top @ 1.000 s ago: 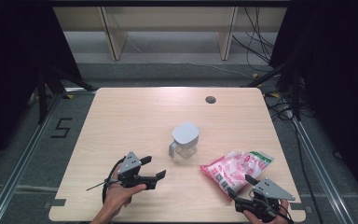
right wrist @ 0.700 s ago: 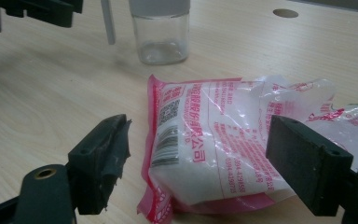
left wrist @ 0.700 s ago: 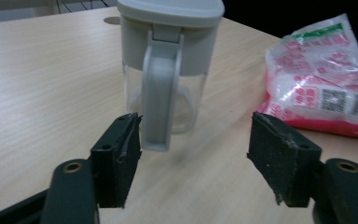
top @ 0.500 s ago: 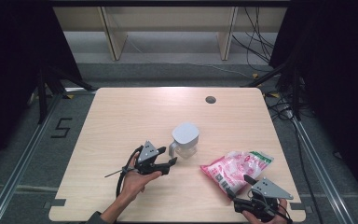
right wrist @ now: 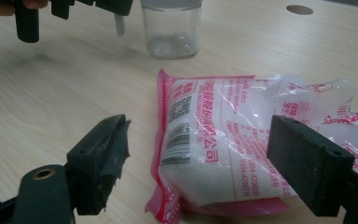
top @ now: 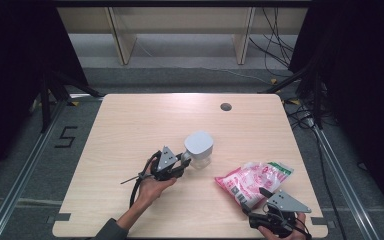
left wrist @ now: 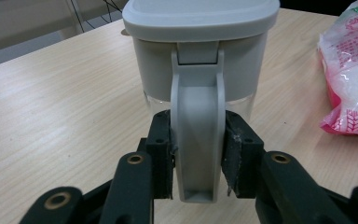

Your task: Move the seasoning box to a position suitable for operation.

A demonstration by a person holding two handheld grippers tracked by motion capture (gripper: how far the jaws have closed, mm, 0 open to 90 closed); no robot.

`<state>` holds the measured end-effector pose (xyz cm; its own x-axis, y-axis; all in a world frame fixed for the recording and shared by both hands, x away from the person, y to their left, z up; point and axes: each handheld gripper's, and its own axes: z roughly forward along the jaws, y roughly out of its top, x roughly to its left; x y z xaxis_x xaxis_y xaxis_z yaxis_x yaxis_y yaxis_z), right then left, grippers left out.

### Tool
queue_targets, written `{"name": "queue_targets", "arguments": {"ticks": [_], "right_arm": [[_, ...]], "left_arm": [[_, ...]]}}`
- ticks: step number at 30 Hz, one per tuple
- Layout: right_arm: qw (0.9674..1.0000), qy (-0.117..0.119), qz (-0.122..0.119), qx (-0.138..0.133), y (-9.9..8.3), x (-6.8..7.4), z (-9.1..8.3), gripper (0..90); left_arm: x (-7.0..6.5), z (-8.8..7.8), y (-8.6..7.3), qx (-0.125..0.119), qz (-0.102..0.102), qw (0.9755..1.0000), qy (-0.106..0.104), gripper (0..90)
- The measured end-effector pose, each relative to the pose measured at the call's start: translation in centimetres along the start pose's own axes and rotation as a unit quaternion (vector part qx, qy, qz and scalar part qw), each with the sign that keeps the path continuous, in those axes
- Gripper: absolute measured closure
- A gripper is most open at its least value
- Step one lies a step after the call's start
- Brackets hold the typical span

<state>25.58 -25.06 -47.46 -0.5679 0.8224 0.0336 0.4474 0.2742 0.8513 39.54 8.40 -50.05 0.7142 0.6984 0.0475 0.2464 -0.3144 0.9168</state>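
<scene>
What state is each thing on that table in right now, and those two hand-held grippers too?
Jug: upright, grey lid on, looks empty.
Jug handle: clamped between the left pads.
Bag: lying flat on the table, looks sealed, white grains inside.
Left hand-held gripper: jaws have just been closing, now shut on the handle.
Right hand-held gripper: jaws wide open, either side of the bag's near end.

"5" on floor (top: 66,136); bag (right wrist: 223,140) print perhaps Chinese
</scene>
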Motion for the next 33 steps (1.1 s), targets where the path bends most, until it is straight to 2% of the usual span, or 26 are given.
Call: {"name": "queue_targets", "arguments": {"ticks": [2,3,4,5,6,7,9,11,13,14,15,16,18,19,20,24,26,28,32,33], "right_arm": [[1.0000,0.004,-0.002,-0.004,0.0,0.1,0.1,21.4],[1.0000,0.002,-0.007,-0.002,-0.1,0.0,0.1,21.5],[1.0000,0.000,-0.006,-0.004,0.0,0.0,0.0,21.5],[1.0000,-0.005,-0.004,-0.001,0.0,0.1,-0.1,21.5],[1.0000,-0.005,-0.004,-0.001,0.0,0.1,-0.1,21.5],[0.9999,-0.004,-0.015,-0.002,0.0,0.0,0.1,21.4],[1.0000,-0.005,-0.001,0.001,0.0,0.2,0.0,21.4],[1.0000,-0.005,-0.008,-0.002,0.0,0.0,0.1,21.4],[0.9999,-0.005,-0.011,-0.002,0.0,0.1,0.1,21.4],[0.9999,-0.005,-0.011,-0.002,0.0,0.1,0.1,21.4],[0.9999,0.006,-0.009,-0.001,0.0,0.0,0.1,21.4],[0.9999,-0.003,-0.011,0.000,0.0,0.0,0.0,21.3],[0.9999,-0.002,-0.015,-0.002,0.0,-0.1,0.1,21.3],[0.9999,-0.004,-0.011,-0.002,0.0,0.1,0.1,21.3],[0.9999,-0.002,-0.010,-0.001,0.0,0.1,0.1,21.3],[0.9999,0.007,-0.009,-0.005,0.1,0.1,0.2,21.3],[1.0000,-0.001,-0.009,-0.003,0.0,0.1,0.1,21.4],[0.9999,0.002,-0.013,-0.003,0.0,0.1,0.1,21.4],[0.9999,0.001,-0.017,0.002,0.0,0.1,0.1,21.4],[0.9998,0.002,-0.018,0.003,0.0,0.1,0.1,21.3]], "left_arm": [[0.3,0.0,0.0,-0.002,0.000,1.0000,0.007,66.6],[0.8,0.0,-0.1,-0.007,-0.014,0.9998,0.010,66.9],[0.8,0.0,-0.1,-0.007,-0.014,0.9998,0.010,67.1],[1.3,-0.2,-0.1,-0.007,-0.017,0.9995,0.025,67.3],[1.3,-0.2,-0.1,-0.007,-0.017,0.9995,0.025,67.4],[1.7,-0.1,-0.2,-0.013,-0.024,0.9991,0.034,67.6],[1.9,0.2,-0.1,-0.013,-0.031,0.9987,0.040,67.6],[2.0,0.4,-0.2,-0.012,-0.036,0.9986,0.037,67.6],[2.5,0.8,-0.2,-0.012,-0.054,0.9980,0.029,67.4],[2.5,0.8,-0.2,-0.012,-0.054,0.9980,0.029,67.4],[2.6,0.9,-0.2,-0.013,-0.055,0.9979,0.030,68.0],[2.6,0.9,-0.2,-0.013,-0.047,0.9981,0.036,68.3],[2.6,0.9,-0.2,-0.010,-0.042,0.9985,0.035,68.5],[2.6,0.7,-0.2,-0.007,-0.035,0.9991,0.022,68.6],[2.6,0.6,-0.3,-0.011,-0.036,0.9992,0.013,68.6],[2.3,-0.5,-0.7,-0.007,-0.027,0.9996,-0.001,68.6],[2.2,-0.9,-0.8,-0.006,-0.025,0.9996,-0.009,68.4],[2.0,-1.7,-1.1,-0.006,-0.016,0.9995,-0.028,68.3],[2.1,-1.9,-1.2,-0.005,-0.016,0.9994,-0.030,68.1],[2.1,-1.7,-1.2,-0.008,-0.015,0.9995,-0.025,68.1]]}}
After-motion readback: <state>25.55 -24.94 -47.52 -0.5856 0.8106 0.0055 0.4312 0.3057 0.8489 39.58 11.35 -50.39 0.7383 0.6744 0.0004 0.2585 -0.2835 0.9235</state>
